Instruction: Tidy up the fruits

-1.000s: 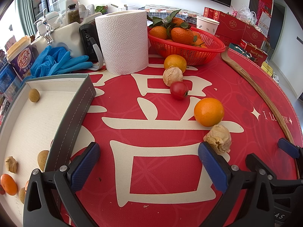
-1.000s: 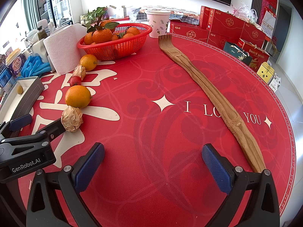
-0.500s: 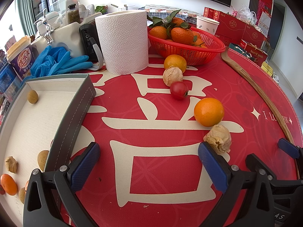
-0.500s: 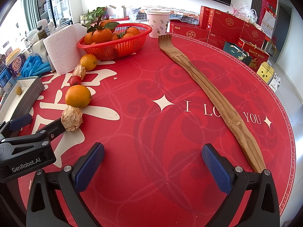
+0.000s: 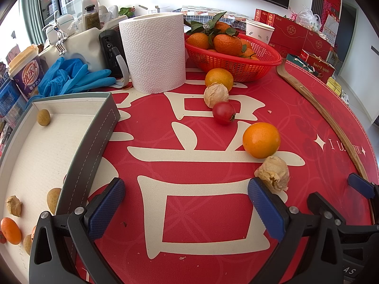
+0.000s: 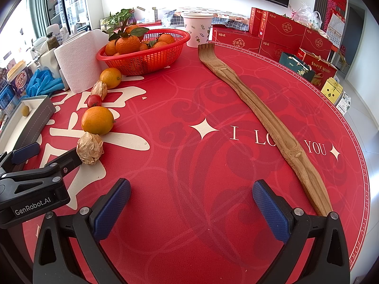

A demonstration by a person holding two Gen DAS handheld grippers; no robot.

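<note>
1. Left wrist view: the left hand-held gripper (image 5: 186, 203) is spread wide and holds nothing, low over the red desk (image 5: 201, 213).
2. Still in this view, the nearest husked fruit (image 5: 273, 174) lies just beyond and outside the right-hand finger pad (image 5: 265, 209), at lower right of centre. It may touch the pad's tip; I cannot tell. It is roundish, with no clear long axis, so a grasp would, I judge, first need a shift toward the right of the frame.
3. Loose fruit runs in a line up the frame from it: an orange (image 5: 261, 139), a cherry tomato (image 5: 223, 113), a second husked fruit (image 5: 216, 94), and a far orange (image 5: 218, 79) against the red basket (image 5: 236, 67), which holds leafy mandarins.
4. At the left, the grey tray (image 5: 90, 142) already contains several small fruits, including a small tan fruit (image 5: 43, 117) near its far corner.
5. Right wrist view: the right hand-held gripper (image 6: 191, 208) is also wide apart and empty, over bare red desk. The husked fruit sits at middle left, touching the left hand-held gripper's finger, so the left is far nearer.
6. A wooden back scratcher (image 6: 260, 118) runs diagonally on the right.
</note>
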